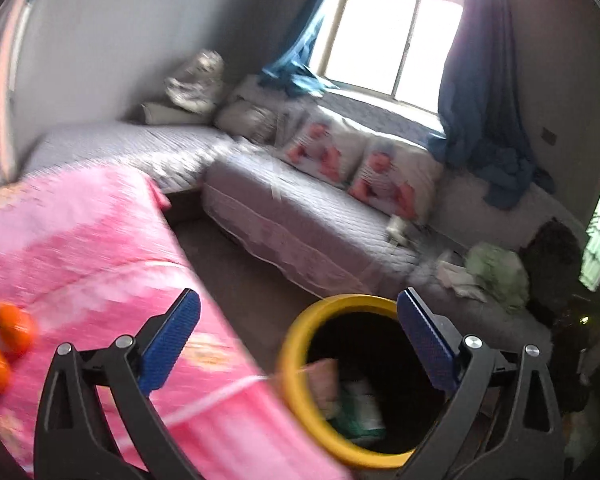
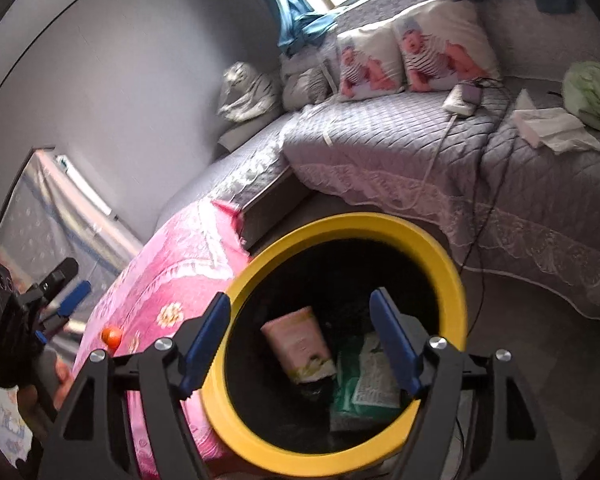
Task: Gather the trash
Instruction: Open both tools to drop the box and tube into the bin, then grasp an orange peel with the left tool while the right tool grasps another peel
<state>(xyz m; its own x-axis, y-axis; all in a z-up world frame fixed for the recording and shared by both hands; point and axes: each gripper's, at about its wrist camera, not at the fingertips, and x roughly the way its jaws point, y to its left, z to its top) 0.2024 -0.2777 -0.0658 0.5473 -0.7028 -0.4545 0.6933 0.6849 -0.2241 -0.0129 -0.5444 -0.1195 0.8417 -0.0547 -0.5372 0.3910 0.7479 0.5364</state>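
A: Where is the bin?

B: The yellow-rimmed bin (image 2: 332,336) stands on the floor, right against the edge of the table with the pink cloth (image 2: 172,280). Its inside is black.

A: Anything in it?

B: Yes. A pink carton (image 2: 300,344) lies tilted near the middle of the bottom, and a green and white packet (image 2: 364,388) lies beside it, toward the right.

A: And the right hand-held gripper (image 2: 304,348)?

B: It hangs over the mouth of the bin, jaws parted about halfway, nothing between the blue pads. The carton shows in the gap below them, down in the bin, not touched.

A: The left one?

B: The left hand-held gripper (image 1: 298,344) stands wide apart and holds nothing. One pad is over the pink cloth, the other over the bin's rim. From the right wrist view it shows at the far left, with a hand (image 2: 56,380) on its handle.

A: Anything still on the table?

B: Some small orange things (image 1: 4,344) on the pink cloth, at the left edge; too blurred to say what they are. Behind it all is a grey quilted sofa (image 2: 380,140) with printed cushions (image 2: 412,56).
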